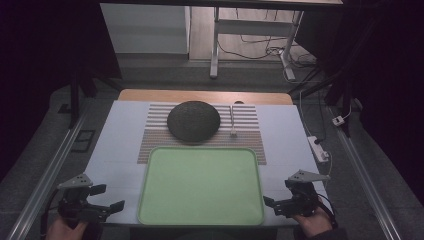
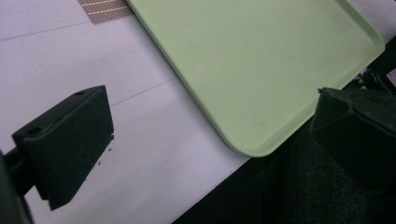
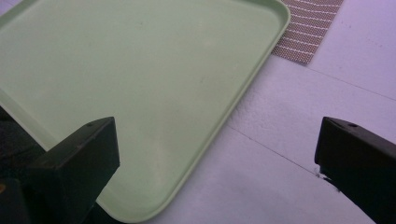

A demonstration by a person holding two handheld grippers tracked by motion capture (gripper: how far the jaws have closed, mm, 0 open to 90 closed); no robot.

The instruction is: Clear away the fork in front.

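Both grippers are hanging with jaws spread wide and empty, the left gripper (image 1: 102, 197) just left of the unmarked green tray (image 1: 200, 220), the right gripper (image 1: 277, 198) just right.

From above my table looks dim, the room around it falling to near black. Up close, the pale green plastic tray (image 2: 261, 60) is evenly lit without glare, while my own black jaws sit soft and blurred.
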